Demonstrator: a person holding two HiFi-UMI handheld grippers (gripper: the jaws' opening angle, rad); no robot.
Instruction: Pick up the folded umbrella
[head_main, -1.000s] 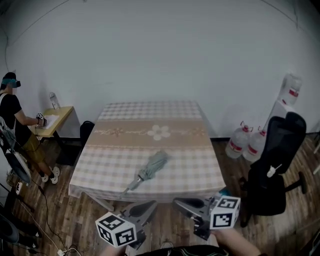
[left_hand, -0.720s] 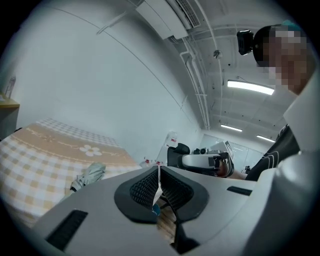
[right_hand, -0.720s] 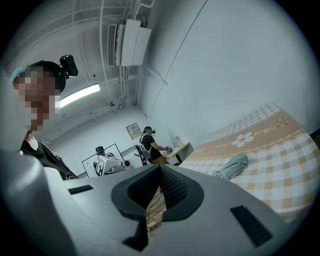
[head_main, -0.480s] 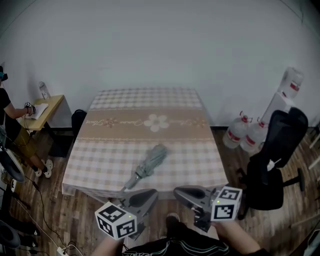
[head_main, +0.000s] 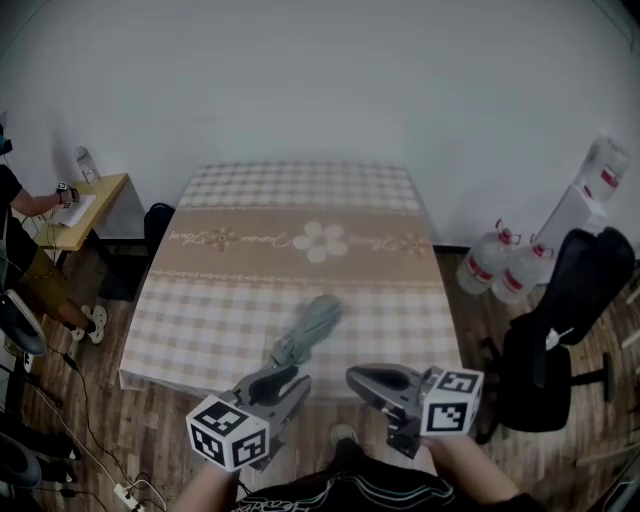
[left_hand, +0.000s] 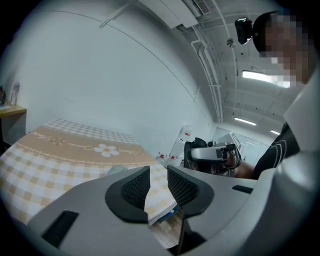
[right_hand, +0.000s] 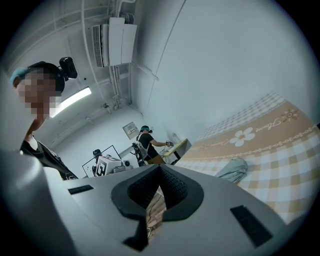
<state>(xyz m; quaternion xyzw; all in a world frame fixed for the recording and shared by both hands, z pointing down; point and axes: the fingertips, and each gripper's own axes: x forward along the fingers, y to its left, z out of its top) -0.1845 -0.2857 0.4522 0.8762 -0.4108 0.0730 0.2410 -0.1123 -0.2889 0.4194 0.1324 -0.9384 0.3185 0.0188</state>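
While the umbrella (head_main: 308, 335) lies folded on the checked tabletop (head_main: 300, 205), near the front edge & approx. mid-width, both grippers hang just off that edge, neither touching it. Umbrella runs diagonally: canopy end toward the flower print, thin end toward the front-left, pointing at the left gripper (head_main: 292, 380). In head view that gripper's tips sit just beside the thin end, roughly in line w/ it; contact can't be told, though none shows. Its jaws have just been opening & now stand a narrow slit apart w/ nothing between them; only the cloth's edge & floor show thru the gap. In left gripper view the umbrella peeks over the left jaw, a bit ahead. Right gripper (head_main: 356, 378) is to the umbrella's right, near but apart, jaws closed tip to tip, holding nothing; in its own view the umbrella lies ahead & off to the right. Chair (head_main: 560, 330) & water jugs (head_main: 495, 265) stand right of the tabletop; a person (head_main: 20, 230) is at a small desk (head_main: 90, 205) far left.
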